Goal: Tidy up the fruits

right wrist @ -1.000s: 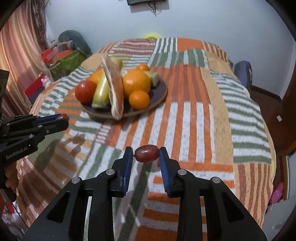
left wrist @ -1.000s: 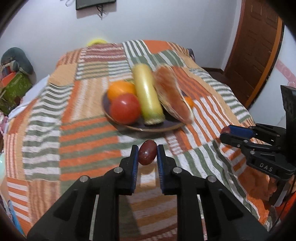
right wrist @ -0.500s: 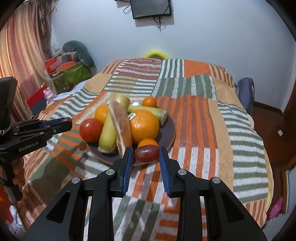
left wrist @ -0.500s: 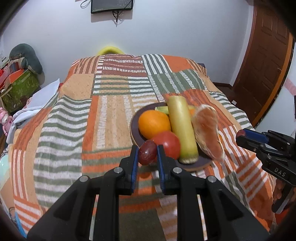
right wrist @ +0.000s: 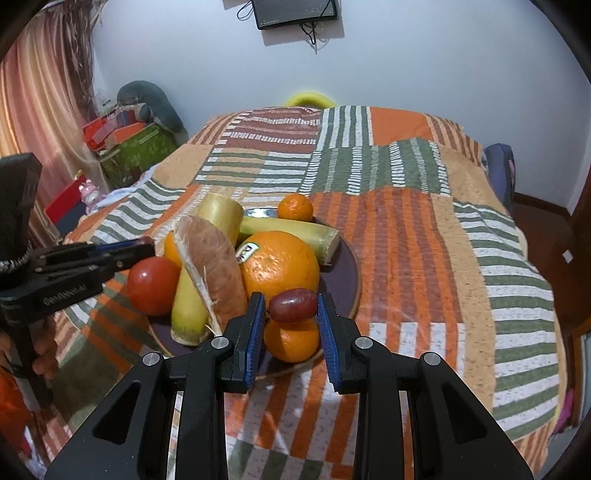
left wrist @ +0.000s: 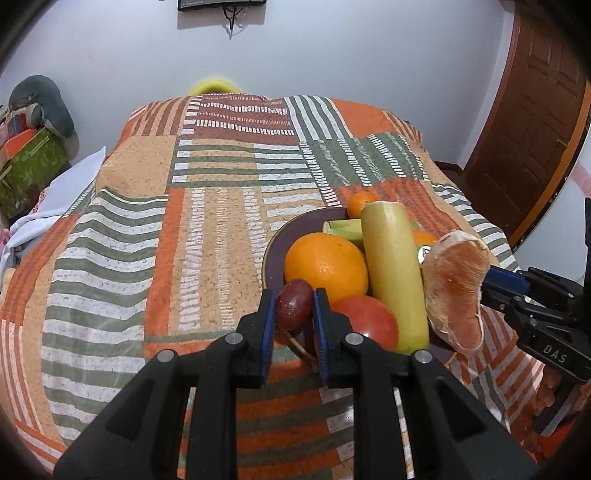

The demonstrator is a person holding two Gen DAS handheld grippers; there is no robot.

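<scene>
A dark plate [left wrist: 291,230] [right wrist: 347,269] on the striped bedspread holds a large orange [left wrist: 325,266] [right wrist: 280,264], a red tomato [left wrist: 369,321] [right wrist: 153,284], a pale yellow stalk piece [left wrist: 393,273] [right wrist: 188,306], a pomelo wedge [left wrist: 456,291] [right wrist: 212,262] and small tangerines [right wrist: 295,206]. My left gripper [left wrist: 294,312] is shut on a dark red grape [left wrist: 293,308], held over the plate's near left rim. My right gripper [right wrist: 291,308] is shut on a second dark red grape [right wrist: 293,304], above a small tangerine [right wrist: 291,341] at the plate's near edge.
The bed's patchwork cover [left wrist: 207,221] stretches left and behind the plate. A green box with clutter [right wrist: 136,151] stands left of the bed. A wooden door [left wrist: 535,122] is at the right. A screen [right wrist: 295,13] hangs on the far wall.
Both grippers, each still holding its grape, have moved forward to the plate; the fruit now fills the near view and the grapes hang over the plate's rim.
</scene>
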